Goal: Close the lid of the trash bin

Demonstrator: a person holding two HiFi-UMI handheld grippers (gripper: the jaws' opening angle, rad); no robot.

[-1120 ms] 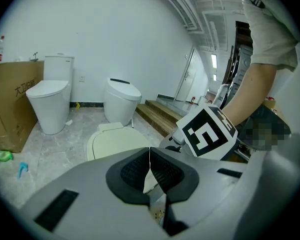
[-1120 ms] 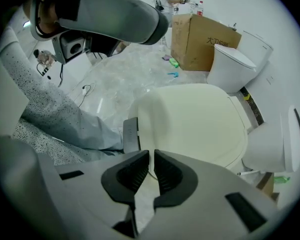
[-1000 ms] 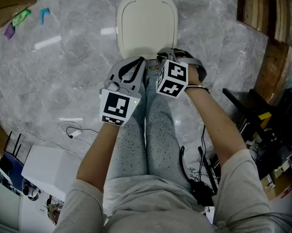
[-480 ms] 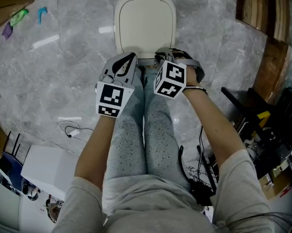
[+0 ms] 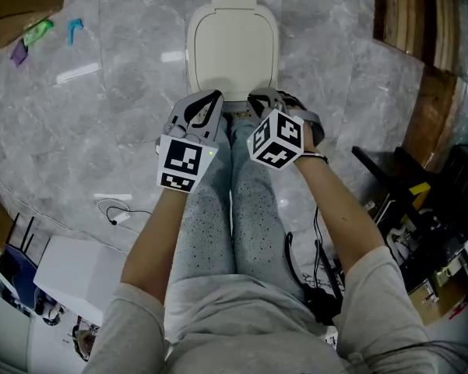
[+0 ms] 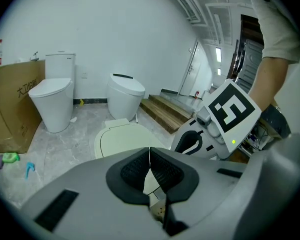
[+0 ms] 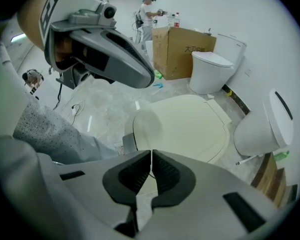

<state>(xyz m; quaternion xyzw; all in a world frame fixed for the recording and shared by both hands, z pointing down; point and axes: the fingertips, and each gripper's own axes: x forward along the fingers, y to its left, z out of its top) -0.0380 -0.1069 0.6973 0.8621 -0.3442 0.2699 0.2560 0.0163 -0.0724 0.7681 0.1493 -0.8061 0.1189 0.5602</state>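
The trash bin's cream lid (image 5: 232,53) lies flat and closed on the bin, which stands on the marble floor just past the person's knees. It also shows in the left gripper view as the lid (image 6: 121,143) and in the right gripper view as the lid (image 7: 187,126). My left gripper (image 5: 208,100) hovers at the bin's near edge, shut and empty; its pads meet (image 6: 150,153). My right gripper (image 5: 262,97) hangs beside it, pointing steeply down at the lid's near edge. Its jaws (image 7: 151,155) have just been closing and are shut with nothing between them.
Two white toilets (image 6: 52,96) (image 6: 125,90) and a cardboard box (image 6: 12,109) stand behind the bin. Wooden steps (image 5: 420,22) rise at the right. A cable (image 5: 117,209) and a white box (image 5: 82,267) lie at the left. Another person (image 7: 149,8) stands far off.
The left gripper has shifted a little toward the bin. The right gripper has lifted slightly and rolled, its marker cube showing a different face. The lid stays flat.
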